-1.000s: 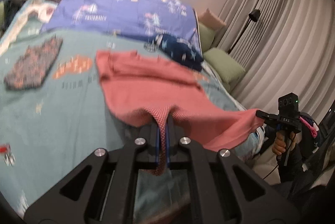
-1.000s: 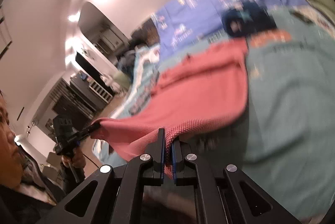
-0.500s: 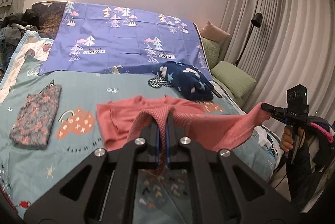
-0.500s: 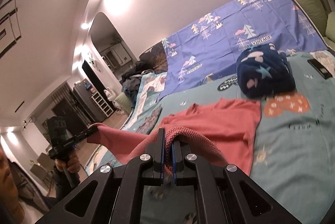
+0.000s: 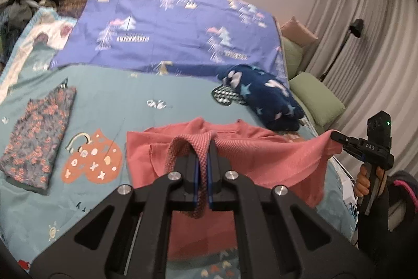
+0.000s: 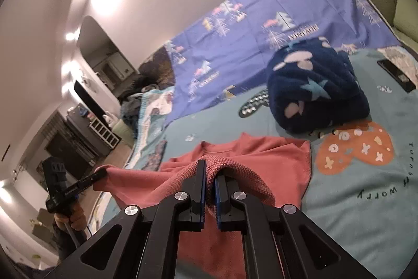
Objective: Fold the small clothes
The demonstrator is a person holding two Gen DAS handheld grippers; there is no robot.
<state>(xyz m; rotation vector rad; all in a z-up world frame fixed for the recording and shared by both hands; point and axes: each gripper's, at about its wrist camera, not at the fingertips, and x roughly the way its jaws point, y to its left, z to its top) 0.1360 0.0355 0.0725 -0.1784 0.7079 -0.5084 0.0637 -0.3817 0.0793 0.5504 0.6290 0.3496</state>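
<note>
A salmon-pink shirt point(image 5: 261, 148) lies with its collar end on the teal bedspread point(image 5: 117, 101), its near hem lifted off the bed. My left gripper point(image 5: 202, 148) is shut on one hem corner. My right gripper point(image 6: 210, 169) is shut on the other hem corner of the shirt point(image 6: 274, 159). The right gripper also shows at the right in the left wrist view point(image 5: 337, 138), and the left gripper at the left in the right wrist view point(image 6: 100, 176). The hem hangs stretched between them.
A folded floral garment point(image 5: 39, 138) lies at the left of the bed. A navy star-print fleece bundle point(image 6: 316, 91) sits beyond the shirt. A purple tree-print sheet point(image 5: 169, 25) covers the bed's far end. A black phone point(image 6: 395, 75) lies at the right. Green pillows point(image 5: 316, 99) and curtains stand beyond.
Both grippers have carried the shirt's hem forward over the bed and lowered toward it. The shirt's collar end now lies flat on the bedspread. Both grips stay shut.
</note>
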